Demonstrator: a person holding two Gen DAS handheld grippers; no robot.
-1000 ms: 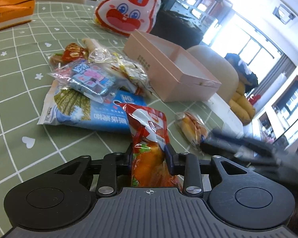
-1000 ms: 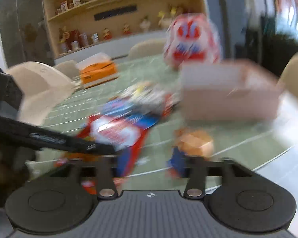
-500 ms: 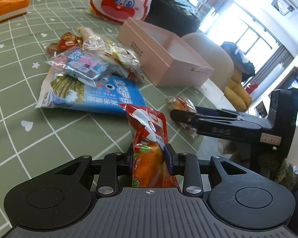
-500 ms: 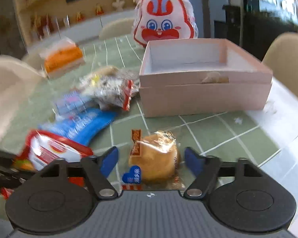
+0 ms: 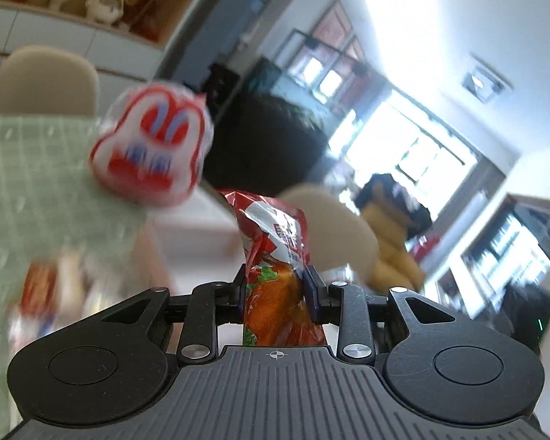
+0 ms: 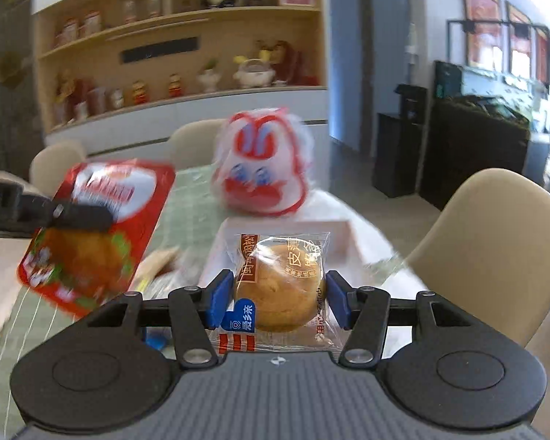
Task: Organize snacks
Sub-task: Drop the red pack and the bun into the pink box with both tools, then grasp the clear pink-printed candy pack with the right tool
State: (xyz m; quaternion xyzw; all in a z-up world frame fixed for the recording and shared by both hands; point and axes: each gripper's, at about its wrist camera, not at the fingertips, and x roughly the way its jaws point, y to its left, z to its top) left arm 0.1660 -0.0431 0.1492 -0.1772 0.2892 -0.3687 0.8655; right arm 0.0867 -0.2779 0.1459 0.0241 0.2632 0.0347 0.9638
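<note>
My left gripper (image 5: 277, 286) is shut on a red and orange snack packet (image 5: 275, 256) and holds it in the air, tilted up; the packet also shows at the left of the right wrist view (image 6: 91, 234). My right gripper (image 6: 275, 300) is shut on a round wrapped pastry (image 6: 280, 288) and holds it above the table, in front of the pink box (image 6: 333, 236). The pink box shows blurred in the left wrist view (image 5: 187, 227).
A red and white rabbit-face bag (image 6: 262, 172) stands behind the box on the green checked tablecloth (image 6: 187, 205). Blurred loose snacks (image 5: 55, 286) lie at the lower left. Beige chairs (image 6: 495, 249) stand around the table.
Both grippers have lifted off the table. My right gripper closed on the pastry and raised it. My left gripper raised the red packet and tilted upward.
</note>
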